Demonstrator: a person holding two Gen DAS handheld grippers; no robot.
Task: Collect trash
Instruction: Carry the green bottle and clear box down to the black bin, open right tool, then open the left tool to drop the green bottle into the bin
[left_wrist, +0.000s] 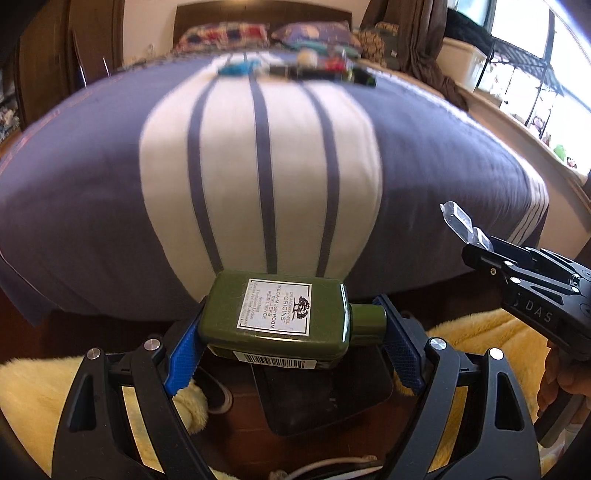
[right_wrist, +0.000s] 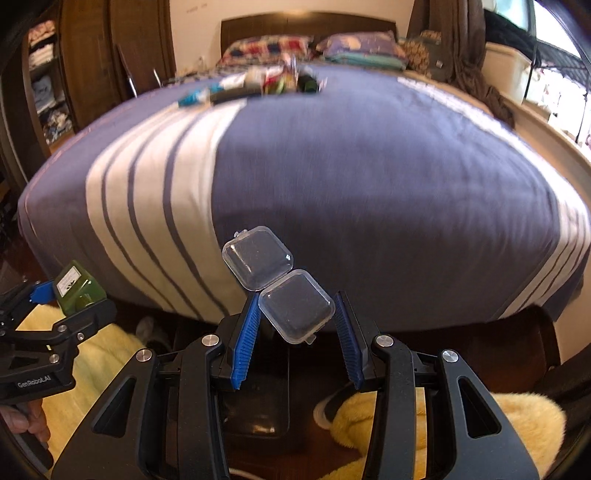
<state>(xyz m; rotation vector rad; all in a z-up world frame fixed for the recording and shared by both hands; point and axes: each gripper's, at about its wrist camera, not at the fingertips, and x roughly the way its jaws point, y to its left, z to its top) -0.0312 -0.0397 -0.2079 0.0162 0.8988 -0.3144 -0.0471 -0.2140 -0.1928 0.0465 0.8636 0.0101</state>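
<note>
Left wrist — striped bedspread (left_wrist: 258, 166), wooden headboard (left_wrist: 258, 14)

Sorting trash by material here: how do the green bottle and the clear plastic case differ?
The green bottle is opaque, labelled and capped shut; the clear plastic case is see-through, unlabelled and hinged open. The bottle lies sideways, spanning wide-set jaws of the left gripper; the case sits tilted between narrower jaws of the right gripper. Both are held off the bed.

Bed (left_wrist: 92, 206) with blue-and-cream striped cover; two patterned pillows (right_wrist: 354, 44); yellow fluffy rug (right_wrist: 480, 417); brown curtain (left_wrist: 424, 40); dark wooden wardrobe (right_wrist: 110, 55).
</note>
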